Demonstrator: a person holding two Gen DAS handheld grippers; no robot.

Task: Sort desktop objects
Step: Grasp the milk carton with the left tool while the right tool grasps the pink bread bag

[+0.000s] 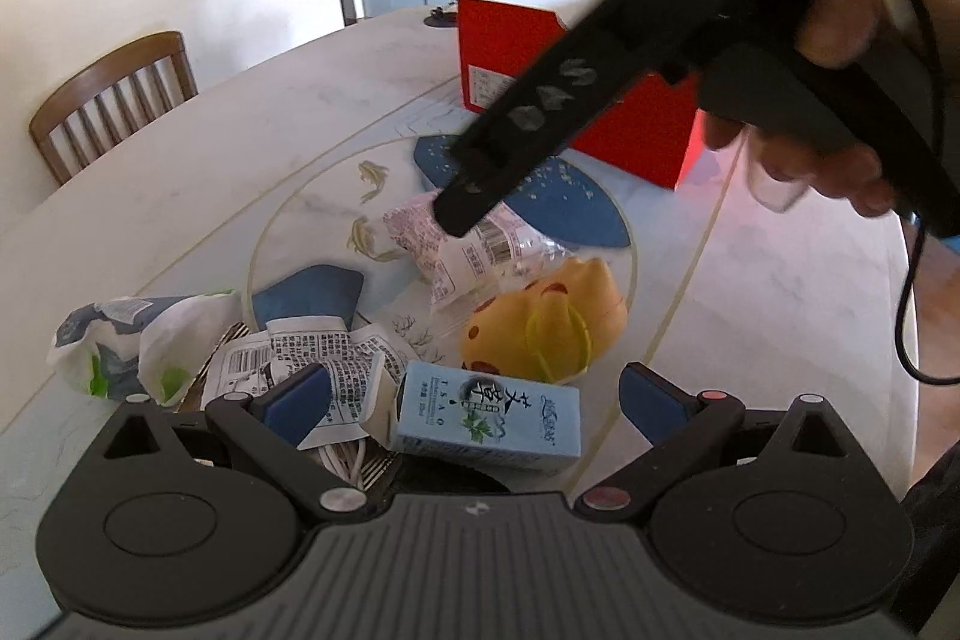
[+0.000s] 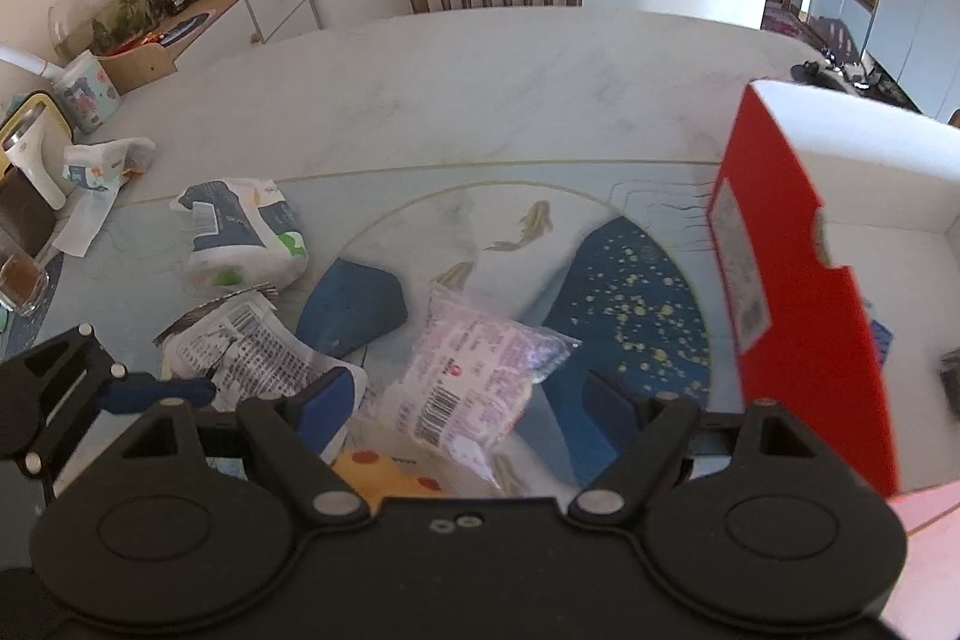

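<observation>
White-and-blue plastic marks the left end of the clutter: a tissue pack (image 2: pixel 243 235) lies on the marble table (image 2: pixel 480 100), and just right of it and nearer sits a crumpled printed wrapper (image 2: pixel 252 358). At the left edge of the right wrist view the left gripper (image 2: pixel 156 391) comes in low beside that wrapper; in its own view its jaws stand spread over a pale blue carton (image 1: pixel 489 418), pads clear of it.

Moving right, a pink-printed snack packet (image 2: pixel 474 388) lies flat in the middle of the table, and this is probably the next pick. It sits straight ahead of the right gripper (image 2: pixel 474 415), whose jaws are spread wide, one blue pad on each side of the packet's near end and neither pressing on it. Its long axis runs from near-left to far-right, the barcode end nearest the tongs and the crimped clear end pointing away towards the right. The right hand (image 1: pixel 840 28) is plainly the closer one. Closing across the short width looks the natural grip.

Nearer still, a yellow plush toy (image 1: pixel 543 322) touches the packet's near edge. Far right stands the open red box (image 2: pixel 804 292), likely the destination.
</observation>
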